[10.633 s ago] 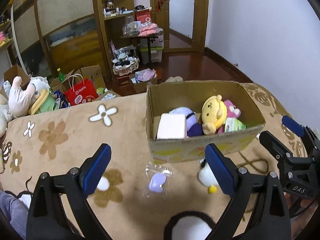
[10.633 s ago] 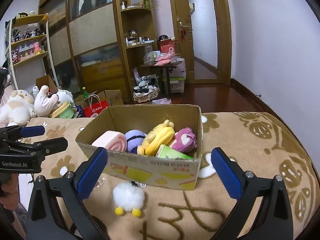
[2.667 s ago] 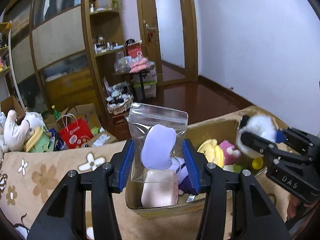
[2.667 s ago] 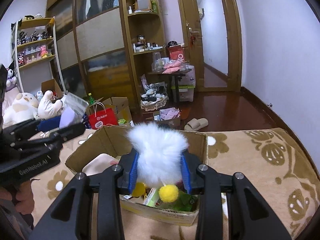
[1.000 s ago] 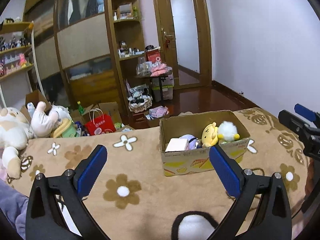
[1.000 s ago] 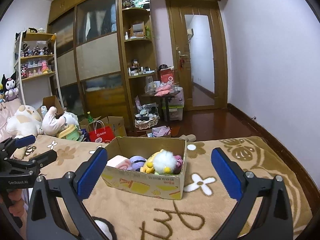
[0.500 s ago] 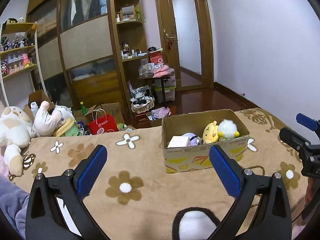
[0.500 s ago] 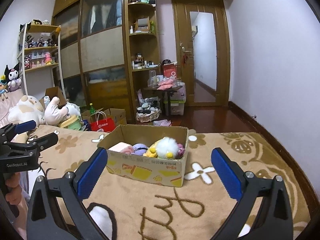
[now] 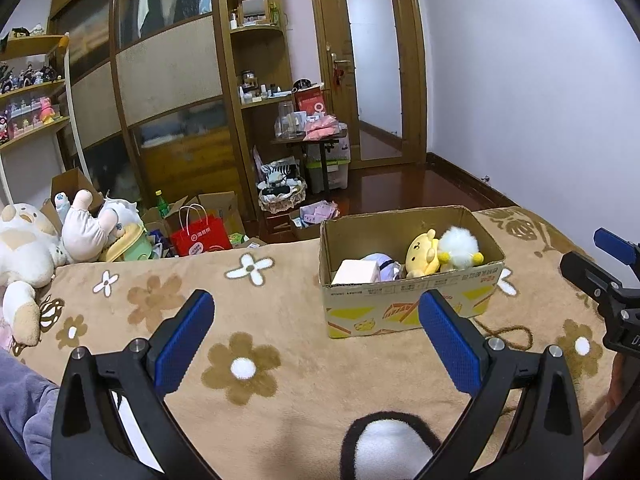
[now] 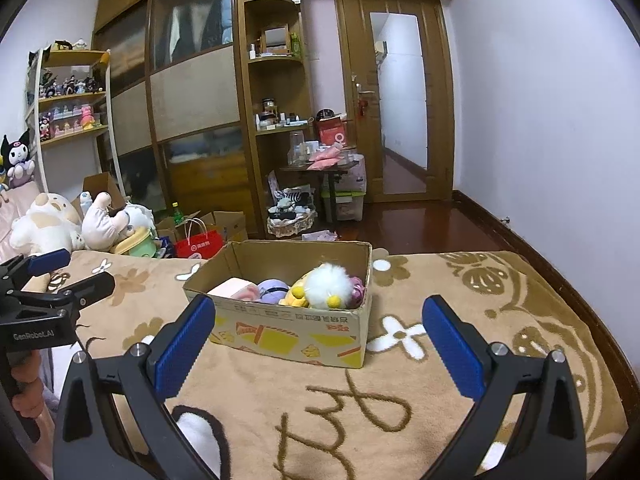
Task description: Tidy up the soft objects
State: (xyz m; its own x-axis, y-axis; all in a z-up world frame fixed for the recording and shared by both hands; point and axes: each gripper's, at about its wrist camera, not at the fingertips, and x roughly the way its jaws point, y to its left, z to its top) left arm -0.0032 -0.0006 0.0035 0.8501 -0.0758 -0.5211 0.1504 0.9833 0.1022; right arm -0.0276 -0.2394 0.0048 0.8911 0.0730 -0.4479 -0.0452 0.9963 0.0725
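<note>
A cardboard box point(image 9: 408, 304) stands on the tan flowered blanket point(image 9: 280, 320); it also shows in the right wrist view point(image 10: 288, 332). Inside it lie a white fluffy toy point(image 9: 458, 246) point(image 10: 330, 282), a yellow plush point(image 9: 420, 258), a purple soft toy point(image 10: 272, 290) and a pink-white roll cushion point(image 9: 356, 272). My left gripper point(image 9: 316, 340) is open and empty, held back from the box. My right gripper point(image 10: 318, 344) is open and empty, also back from the box. Each gripper appears at the edge of the other's view.
Large plush animals point(image 9: 28, 248) lie at the blanket's far left. Beyond the bed are a red paper bag point(image 9: 200, 236), cardboard boxes, a wooden wardrobe with shelves point(image 10: 272, 92), a small cluttered table point(image 9: 308, 136) and a door point(image 10: 400, 104).
Both grippers held toys over the box 2.7 s ago, and now both are open and empty. Both have drawn back slightly further from the box over the last second.
</note>
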